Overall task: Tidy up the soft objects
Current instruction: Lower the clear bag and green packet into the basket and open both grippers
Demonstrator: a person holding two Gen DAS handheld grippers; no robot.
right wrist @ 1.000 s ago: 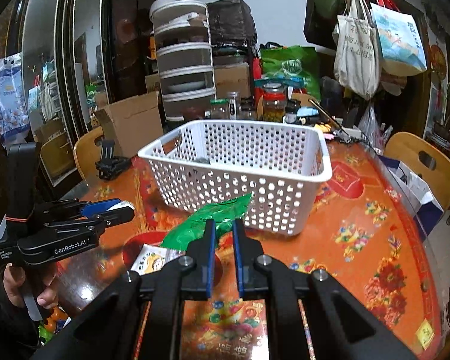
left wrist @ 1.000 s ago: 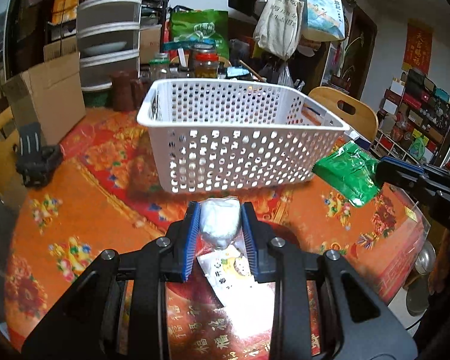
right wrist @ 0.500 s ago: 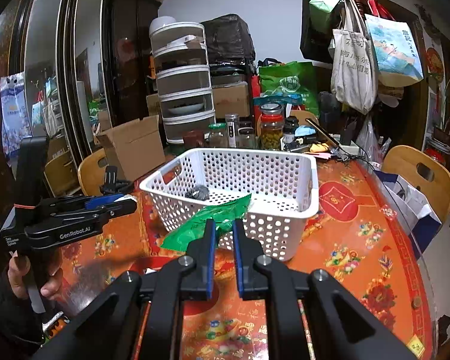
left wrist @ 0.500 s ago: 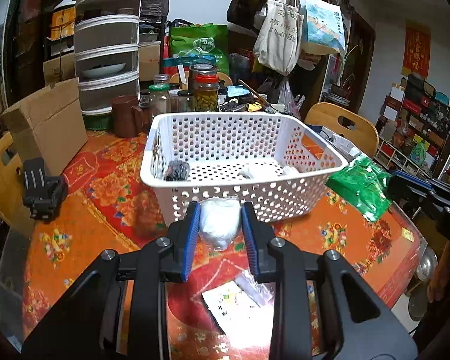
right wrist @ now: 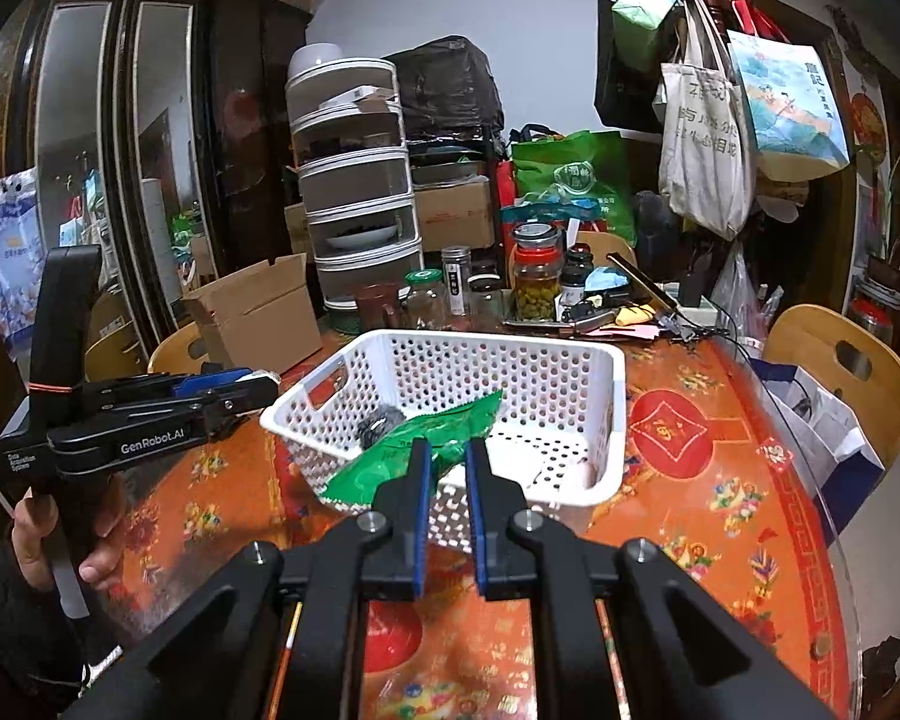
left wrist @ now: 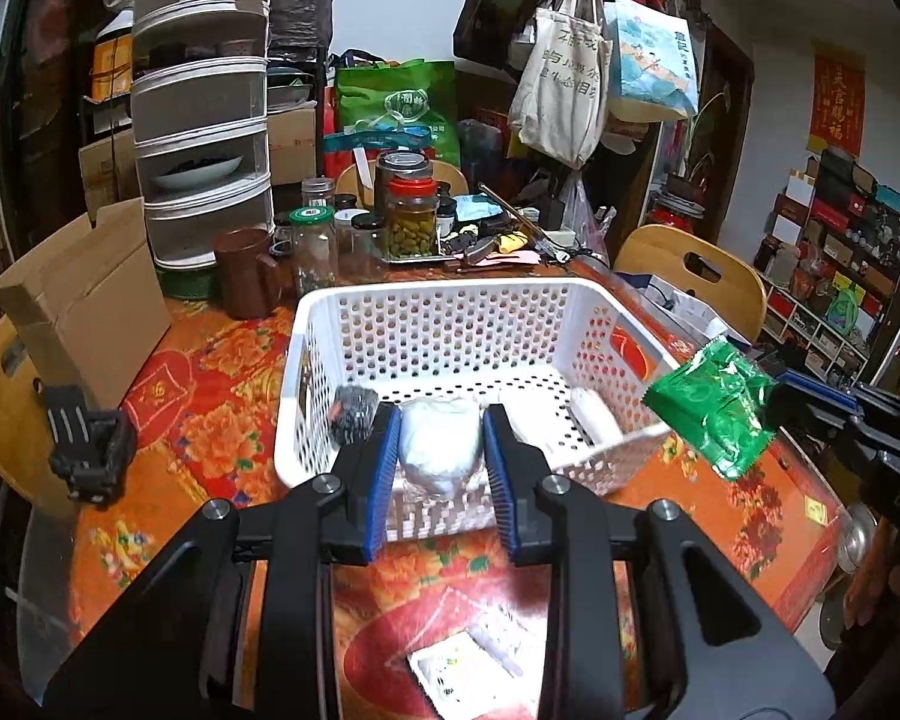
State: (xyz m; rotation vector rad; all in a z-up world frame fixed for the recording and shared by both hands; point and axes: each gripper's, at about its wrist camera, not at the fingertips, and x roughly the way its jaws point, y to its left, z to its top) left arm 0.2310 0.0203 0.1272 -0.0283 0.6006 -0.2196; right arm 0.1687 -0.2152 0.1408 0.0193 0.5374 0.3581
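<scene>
Both grippers are loaded and up at the basket right now, so this reads to me as the drop-off step. The left gripper has its blue pads pinched onto a white pouch, soft and squished a bit between them, held up at the basket's near rim. The right gripper is clamped on the edge of a green packet, which sticks out to the left and hangs over the basket's near corner (from the left camera you can see the packet floating just off the right-hand rim). Already in the basket: a dark fuzzy ball in the left corner and something white along the right side, can't tell what exactly. There's also a flat white sachet lying on the red tablecloth below the left gripper, so there's more sorting left after this. Next move, I'd guess: push each one a bit further over the rim so it's clear of the wall, then let the pads spread. The packet's floppy, so it could catch on the rim and slide back out.
</scene>
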